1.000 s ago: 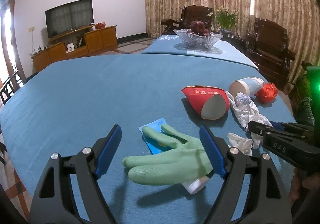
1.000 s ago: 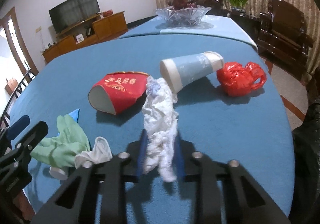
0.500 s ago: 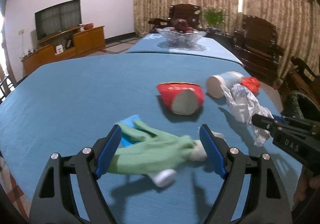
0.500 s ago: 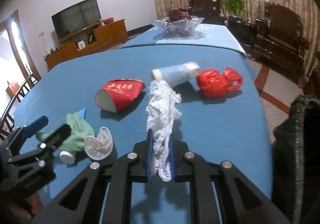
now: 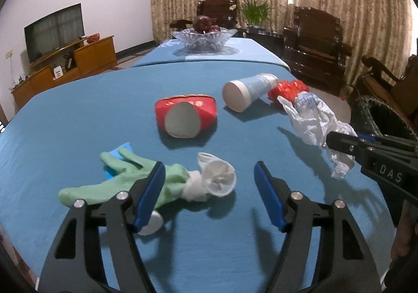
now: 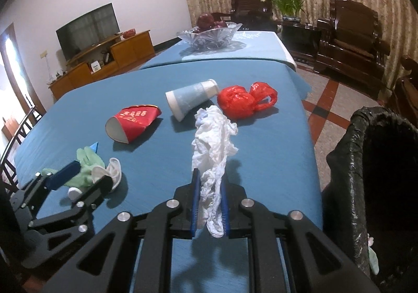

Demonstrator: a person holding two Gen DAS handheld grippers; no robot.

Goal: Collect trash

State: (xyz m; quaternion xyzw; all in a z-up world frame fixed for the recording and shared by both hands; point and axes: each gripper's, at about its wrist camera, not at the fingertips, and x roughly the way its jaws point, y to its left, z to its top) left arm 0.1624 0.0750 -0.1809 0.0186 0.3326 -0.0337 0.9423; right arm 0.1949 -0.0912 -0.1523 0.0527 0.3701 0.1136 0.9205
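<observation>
Fingers (image 6: 224,204) now higher with crumpled plastic (image 6: 211,146)

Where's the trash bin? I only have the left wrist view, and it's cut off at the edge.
Observer: The bin, lined in black plastic, stands on the floor off the right edge of the table, beside the right gripper.
Operator: Is the bag clamped?
Observer: The jaws are shut on the lower part of the white plastic bag; the rest sticks up.
Operator: Anything in the bin?
Observer: A pale scrap seems to lie inside.
</observation>
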